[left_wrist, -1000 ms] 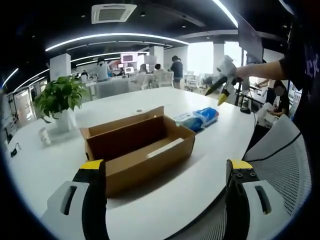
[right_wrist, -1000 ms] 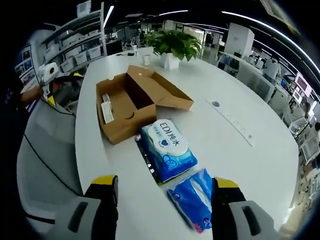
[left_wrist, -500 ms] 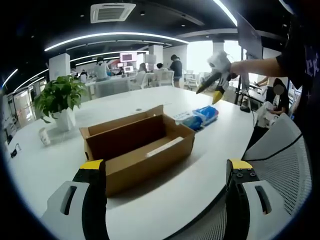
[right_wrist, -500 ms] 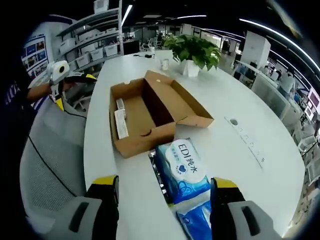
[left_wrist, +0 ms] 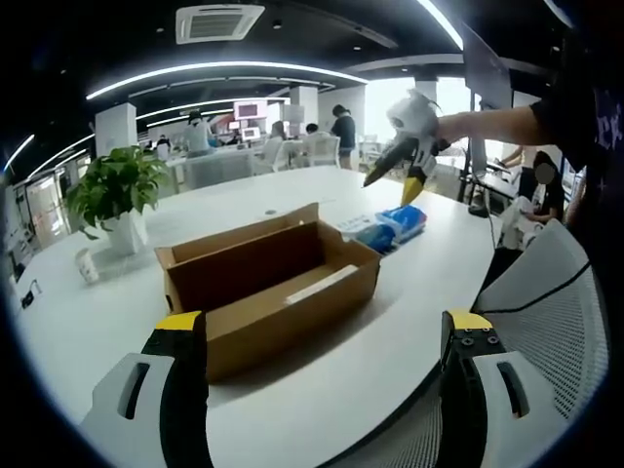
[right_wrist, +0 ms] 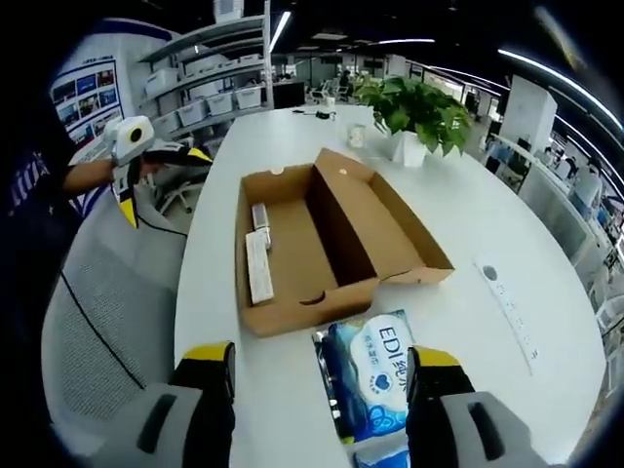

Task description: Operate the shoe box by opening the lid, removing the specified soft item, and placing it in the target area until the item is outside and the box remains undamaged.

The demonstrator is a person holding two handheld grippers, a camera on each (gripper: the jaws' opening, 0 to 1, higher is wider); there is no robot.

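Shoe box (right_wrist: 322, 244) sat lid-open on the surface (right_wrist: 507, 244), wipes pack (right_wrist: 375, 375) just beside it. Left gripper (left_wrist: 317, 366) and right gripper (right_wrist: 317, 395) both gaped wide, holding nothing.

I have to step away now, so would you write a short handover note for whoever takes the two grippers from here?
Left gripper: open, empty, held back from the shoe box.
Right gripper: open, empty, over the wipes pack.
Box: on the white table, lid open, intact.
Done: lid open; wipes pack lies outside on the table, beside the box end.
Left: if that pack is the specified item, confirm its spot is the target area.
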